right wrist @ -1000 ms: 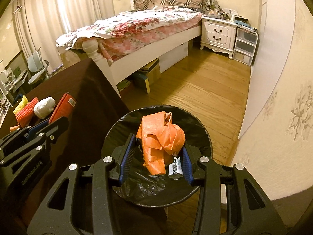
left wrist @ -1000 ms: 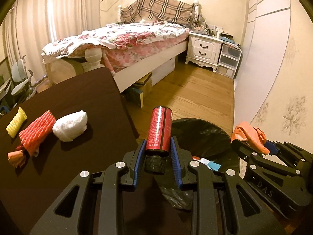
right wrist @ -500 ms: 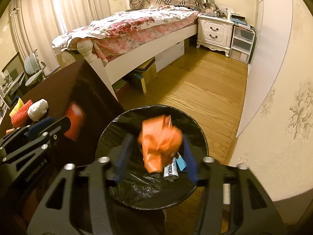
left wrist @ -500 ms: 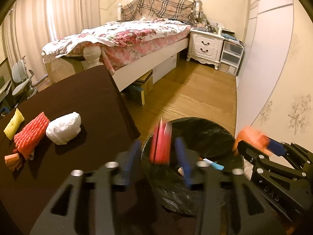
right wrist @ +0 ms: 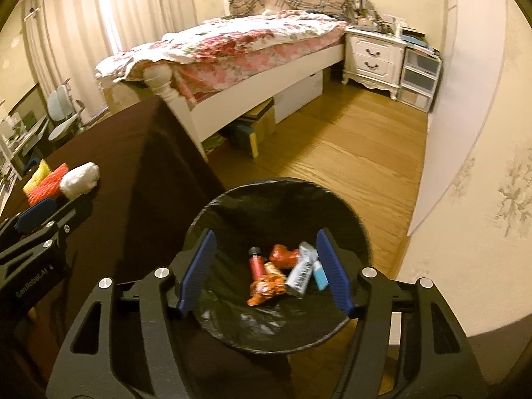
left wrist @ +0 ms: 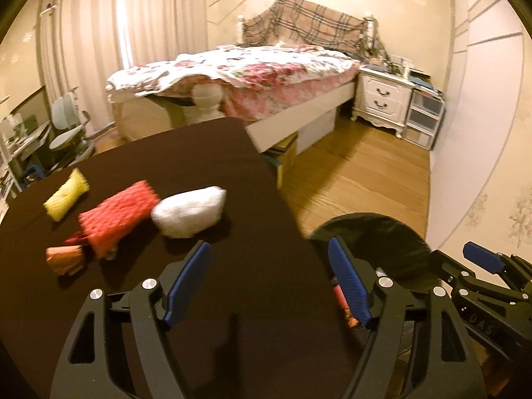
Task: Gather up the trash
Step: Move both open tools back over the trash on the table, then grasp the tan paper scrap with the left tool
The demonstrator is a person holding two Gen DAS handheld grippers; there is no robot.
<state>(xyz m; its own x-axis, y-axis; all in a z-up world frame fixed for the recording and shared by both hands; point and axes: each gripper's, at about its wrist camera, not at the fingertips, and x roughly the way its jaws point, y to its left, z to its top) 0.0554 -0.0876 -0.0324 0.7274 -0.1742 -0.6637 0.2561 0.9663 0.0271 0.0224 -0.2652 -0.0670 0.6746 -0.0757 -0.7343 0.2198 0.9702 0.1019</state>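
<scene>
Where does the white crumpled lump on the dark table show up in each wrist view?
Left wrist: white crumpled lump left of centre, beyond the left gripper.
Right wrist: far left edge, mid-height.
Shared landmark: red foam net sleeve beside it, on its left in both views.

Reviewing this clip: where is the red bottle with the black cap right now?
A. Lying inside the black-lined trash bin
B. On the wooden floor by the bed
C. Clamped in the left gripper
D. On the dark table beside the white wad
A. The right wrist view shows the red bottle lying among wrappers at the bottom of the trash bin, while the left gripper has nothing between its opening jaws.
</scene>
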